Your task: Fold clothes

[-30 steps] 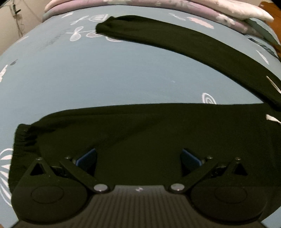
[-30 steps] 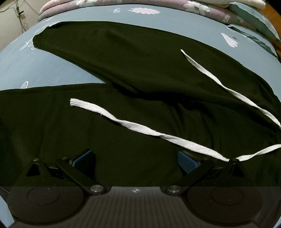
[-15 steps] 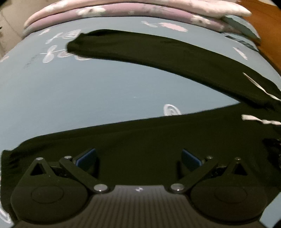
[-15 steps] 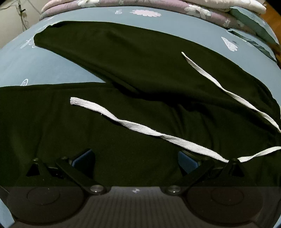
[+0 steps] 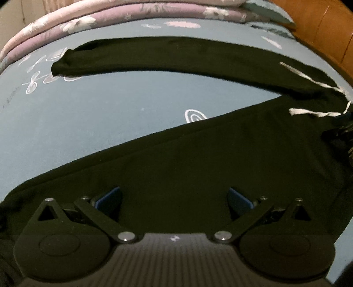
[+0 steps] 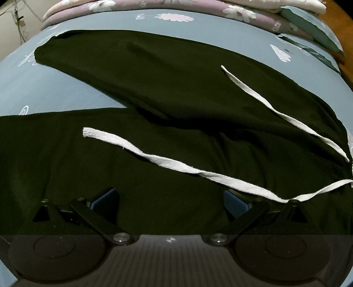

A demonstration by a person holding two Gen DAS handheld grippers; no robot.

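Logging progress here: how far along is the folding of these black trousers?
Barely begun. The black trousers lie spread on the blue sheet, legs apart, white drawstring loose. Both grippers, left gripper and right gripper, hover open, holding nothing. Every fold remains.

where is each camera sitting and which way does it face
Left wrist: on the left gripper, low over the near trouser leg, facing across the bed sheet toward the folded quilts; its open jaws show below.
Right wrist: on the right gripper, over the waist end of the black trousers, facing the same way; its open jaws show below.
Shared: trousers, white drawstring, sheet, quilts.
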